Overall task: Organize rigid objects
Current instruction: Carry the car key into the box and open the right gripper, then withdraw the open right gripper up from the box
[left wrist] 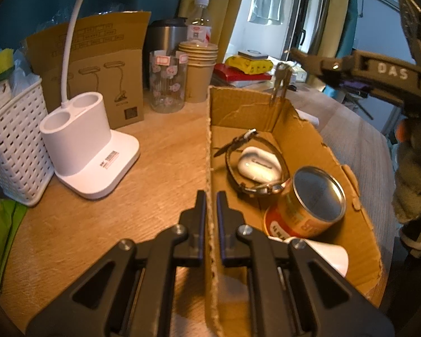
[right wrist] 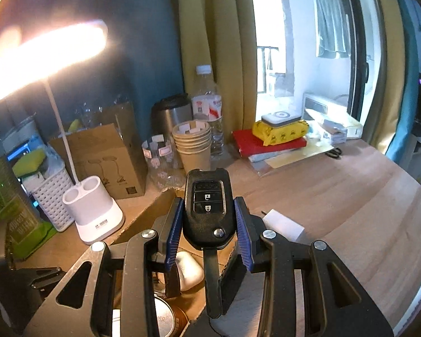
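Note:
My left gripper (left wrist: 211,200) is shut on the left wall of an open cardboard box (left wrist: 300,129) on the wooden desk. Inside the box lie a wristwatch (left wrist: 255,165), a white earbud case (left wrist: 256,165), an orange tin can (left wrist: 308,205) on its side and a white object (left wrist: 331,255). My right gripper (right wrist: 208,210) is shut on a black car key fob (right wrist: 207,210), its key blade hanging down, held above the box. The earbud case (right wrist: 189,269) and can (right wrist: 165,317) show below it. The right gripper's body (left wrist: 379,73) shows at upper right in the left wrist view.
A white desk lamp base (left wrist: 89,146) and white woven basket (left wrist: 11,143) stand left of the box. Behind are a brown carton (left wrist: 98,64), a glass (left wrist: 168,81), stacked paper cups (left wrist: 199,67), a steel tumbler (left wrist: 165,36), a water bottle (left wrist: 200,19) and books (right wrist: 269,143).

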### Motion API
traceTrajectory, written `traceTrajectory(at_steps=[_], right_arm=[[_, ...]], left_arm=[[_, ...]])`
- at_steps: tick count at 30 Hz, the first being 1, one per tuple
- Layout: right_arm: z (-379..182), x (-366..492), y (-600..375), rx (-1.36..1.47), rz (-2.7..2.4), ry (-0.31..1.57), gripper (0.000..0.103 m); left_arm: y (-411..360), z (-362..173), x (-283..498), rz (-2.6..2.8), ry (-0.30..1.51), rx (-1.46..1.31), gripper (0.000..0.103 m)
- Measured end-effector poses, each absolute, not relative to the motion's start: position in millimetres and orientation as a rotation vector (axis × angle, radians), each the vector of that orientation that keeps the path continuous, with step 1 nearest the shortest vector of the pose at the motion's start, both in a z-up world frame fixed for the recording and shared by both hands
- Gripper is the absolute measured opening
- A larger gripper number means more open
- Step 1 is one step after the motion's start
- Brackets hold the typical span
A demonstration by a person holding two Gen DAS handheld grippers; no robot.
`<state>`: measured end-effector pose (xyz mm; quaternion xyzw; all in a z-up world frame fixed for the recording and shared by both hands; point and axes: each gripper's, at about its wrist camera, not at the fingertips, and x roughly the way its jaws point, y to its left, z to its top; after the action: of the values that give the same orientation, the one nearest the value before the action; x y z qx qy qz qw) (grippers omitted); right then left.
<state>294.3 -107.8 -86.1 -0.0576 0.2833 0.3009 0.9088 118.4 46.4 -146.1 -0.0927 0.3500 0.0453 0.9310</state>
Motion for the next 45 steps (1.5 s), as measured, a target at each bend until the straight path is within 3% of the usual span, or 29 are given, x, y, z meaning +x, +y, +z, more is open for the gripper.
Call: traceTrajectory(at_steps=[11,32,45], right_arm=[[-119.5,310.1,-81.7,-0.198,0.627,0.708,0.038],[-132.1,312.9,-80.7,-0.219,0.635,0.738,0.038],[-91.9,301.0,-114.3,-0.109,0.602,0.666,0.061]], left_arm=[[45.1,-145.2,117.4,0.096,0.711,-0.182,0.008],[45.4,-144.9,117.9,0.098,0.714,-0.186,0.008],[45.2,-145.8,119.0,0.099,0.713,-0.183,0.008]])
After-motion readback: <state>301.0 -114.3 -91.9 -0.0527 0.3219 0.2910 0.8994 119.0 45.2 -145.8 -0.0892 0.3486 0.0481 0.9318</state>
